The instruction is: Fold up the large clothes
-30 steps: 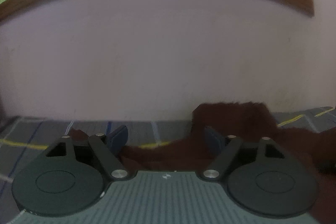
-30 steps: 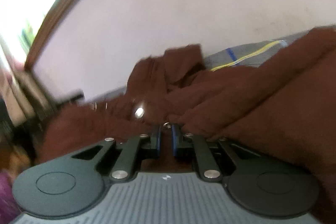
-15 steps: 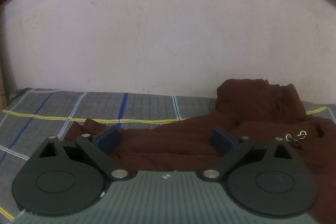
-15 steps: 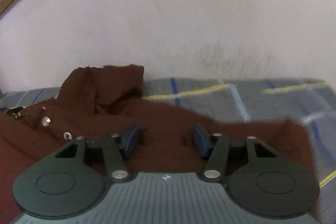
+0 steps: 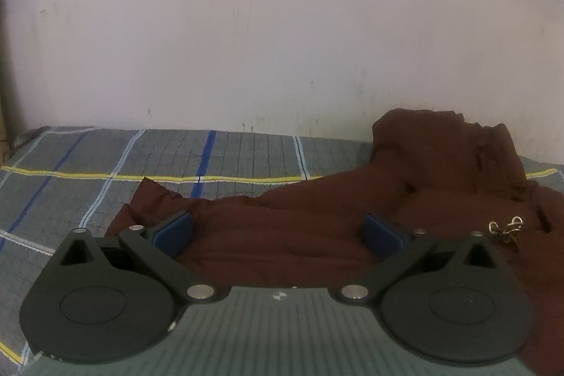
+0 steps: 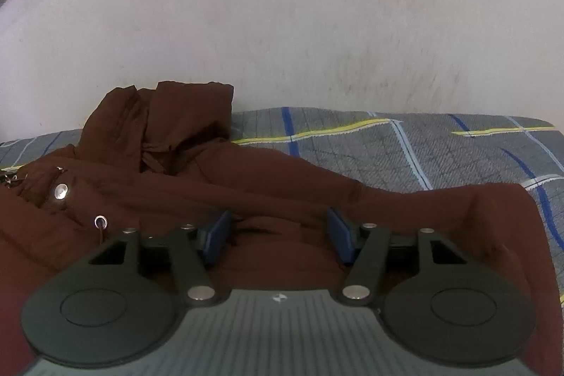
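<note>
Coat (image 5: 317,235), dark brown, is spread across the plaid bedcover (image 5: 88,192) against the wall (image 5: 282,41), its hood bunched up near the wall and a sleeve laid out toward the right side; snaps and a small metal clasp (image 5: 507,229) are seen on the front. Left gripper (image 5: 278,231) is held low over the coat's edge, its jaws spread as wide as they go, having just been opening, with cloth below them but nothing pinched. Right gripper (image 6: 278,235) is likewise spread, its jaws having just parted, over the cloth beside the sleeve; nothing is held. A fresh grasp seems to be in hand; it would best be taken on one layer at a hem or cuff, both sides matched, and the cloth lifted evenly so the fold lands flat.
</note>
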{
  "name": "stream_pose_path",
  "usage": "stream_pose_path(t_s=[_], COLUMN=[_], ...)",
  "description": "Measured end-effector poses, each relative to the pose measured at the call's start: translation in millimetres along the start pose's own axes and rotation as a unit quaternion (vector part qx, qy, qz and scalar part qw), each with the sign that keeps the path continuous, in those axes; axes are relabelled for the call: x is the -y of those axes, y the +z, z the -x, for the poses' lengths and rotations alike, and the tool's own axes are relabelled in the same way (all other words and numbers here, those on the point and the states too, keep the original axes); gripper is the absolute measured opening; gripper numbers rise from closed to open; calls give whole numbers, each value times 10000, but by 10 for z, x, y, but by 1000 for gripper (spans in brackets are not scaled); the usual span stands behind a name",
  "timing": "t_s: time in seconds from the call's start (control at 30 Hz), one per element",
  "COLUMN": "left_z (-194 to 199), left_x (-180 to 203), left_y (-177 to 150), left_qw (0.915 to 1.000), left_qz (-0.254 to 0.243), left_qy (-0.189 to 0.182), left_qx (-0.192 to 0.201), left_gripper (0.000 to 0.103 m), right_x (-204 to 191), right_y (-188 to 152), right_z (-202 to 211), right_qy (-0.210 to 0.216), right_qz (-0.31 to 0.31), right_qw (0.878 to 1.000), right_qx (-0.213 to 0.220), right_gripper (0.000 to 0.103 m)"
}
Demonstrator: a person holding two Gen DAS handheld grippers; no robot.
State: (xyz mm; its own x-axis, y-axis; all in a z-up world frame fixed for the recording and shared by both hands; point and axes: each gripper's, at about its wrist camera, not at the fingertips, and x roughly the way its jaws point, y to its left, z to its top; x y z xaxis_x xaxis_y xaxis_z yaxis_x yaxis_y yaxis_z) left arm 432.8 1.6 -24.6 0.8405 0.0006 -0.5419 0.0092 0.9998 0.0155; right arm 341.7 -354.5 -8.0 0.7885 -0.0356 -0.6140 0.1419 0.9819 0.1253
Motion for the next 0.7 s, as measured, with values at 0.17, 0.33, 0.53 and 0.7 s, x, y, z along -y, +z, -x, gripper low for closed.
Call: stream_pose_path(t_s=[0.17,0.33,0.53,0.7], left_z=[-1,13,-13,-10], left_x=[-18,-38,-42,-45], left_y=[-21,-33,-23,-24], left_qw=[9999,9999,9998,9998], left_qz=[52,108,118,123], left_qy=[11,-3,-1,-3], left_qx=[-86,-124,-152,-142], left_gripper=[103,103,103,103], right_x=[-9,16,47,56], right_y=[-4,-9,-12,-24], right_z=[-16,-16,-14,-1], right_qy=[-35,32,116,146], right_qz=[46,-17,-144,-194], right_qw=[10000,10000,9998,9997], right_qx=[-49,-46,-36,-4], right_gripper=[61,61,61,61])
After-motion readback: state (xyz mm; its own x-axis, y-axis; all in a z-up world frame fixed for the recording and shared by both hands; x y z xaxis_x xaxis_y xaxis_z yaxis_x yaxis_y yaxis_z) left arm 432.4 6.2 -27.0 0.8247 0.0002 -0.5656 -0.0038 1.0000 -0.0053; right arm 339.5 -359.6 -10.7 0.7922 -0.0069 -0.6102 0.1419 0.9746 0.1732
